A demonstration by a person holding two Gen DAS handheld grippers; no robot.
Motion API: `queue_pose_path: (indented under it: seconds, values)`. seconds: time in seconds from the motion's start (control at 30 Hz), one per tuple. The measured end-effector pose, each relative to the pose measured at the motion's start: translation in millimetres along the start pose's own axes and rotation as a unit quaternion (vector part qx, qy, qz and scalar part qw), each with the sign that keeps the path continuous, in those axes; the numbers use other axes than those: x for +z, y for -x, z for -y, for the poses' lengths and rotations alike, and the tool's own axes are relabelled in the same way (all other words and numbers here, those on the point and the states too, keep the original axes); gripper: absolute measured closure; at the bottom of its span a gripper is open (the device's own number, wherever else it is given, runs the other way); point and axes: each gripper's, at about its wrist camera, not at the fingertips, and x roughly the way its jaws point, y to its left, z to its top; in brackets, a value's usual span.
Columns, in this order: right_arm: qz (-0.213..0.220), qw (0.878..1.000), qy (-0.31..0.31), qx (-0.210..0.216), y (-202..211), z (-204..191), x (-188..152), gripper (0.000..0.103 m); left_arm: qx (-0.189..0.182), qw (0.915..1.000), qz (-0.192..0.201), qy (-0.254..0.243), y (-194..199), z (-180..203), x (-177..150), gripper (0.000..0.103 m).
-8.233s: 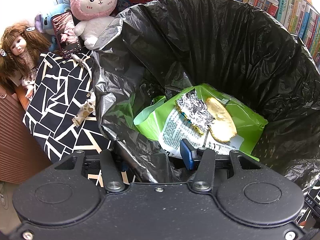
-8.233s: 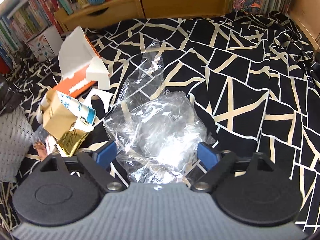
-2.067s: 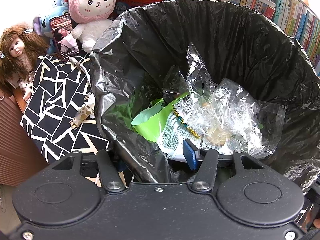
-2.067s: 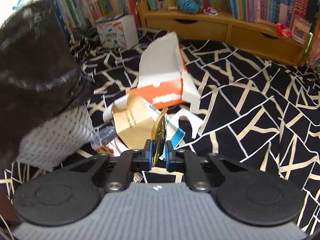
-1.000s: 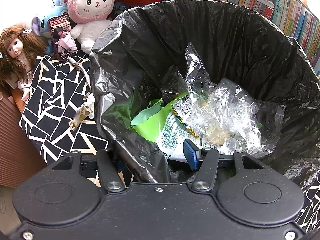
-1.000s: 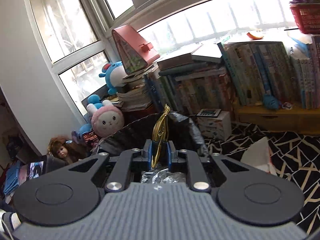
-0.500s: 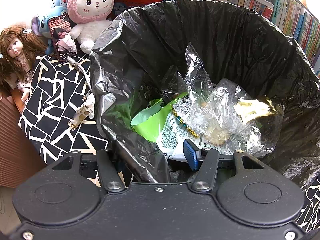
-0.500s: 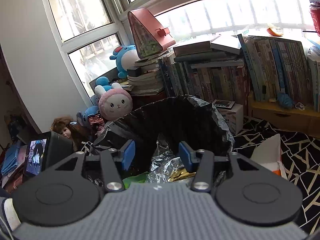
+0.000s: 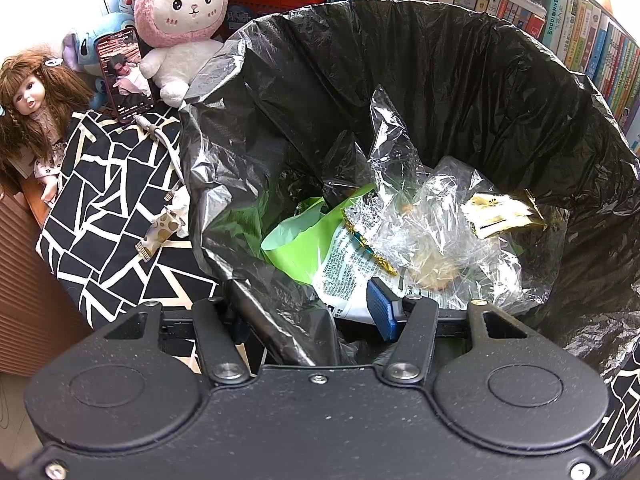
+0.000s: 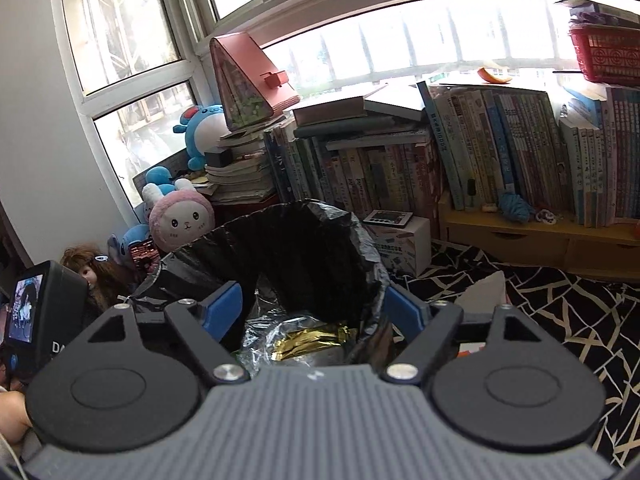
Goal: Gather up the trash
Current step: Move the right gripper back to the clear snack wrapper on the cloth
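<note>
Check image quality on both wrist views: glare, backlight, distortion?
Left wrist view: even light, sharp; specular glare on the crinkled clear plastic wrap and glossy black bin liner; fisheye bends the row of book spines. Right wrist view: blown-out bay window backlights the scene, liner interior dark, gold foil wrapper dim; frame edges curve.

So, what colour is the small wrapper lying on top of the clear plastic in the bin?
Gold; the wrapper shows best in the left wrist view.
</note>
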Motion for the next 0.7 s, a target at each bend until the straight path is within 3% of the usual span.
queue_pose_path:
  seconds: [0.4, 0.47, 0.7]
  values:
    - [-0.038, 0.997, -0.036, -0.06, 0.3, 41.3, -29.9, 0.007, 0.0, 1.0, 0.0, -0.002, 0.1, -0.1, -0.2, 0.049]
    - [-0.035, 0.997, -0.049, -0.056, 2.6, 48.3, -35.2, 0.001, 0.0, 1.0, 0.001, -0.004, -0.4, 0.9, -0.2, 0.049]
    - [-0.018, 0.995, -0.067, -0.068, 11.4, 57.4, -34.0, 0.0, -0.001, 1.0, 0.0, -0.002, -1.7, -1.7, 0.4, 0.049]
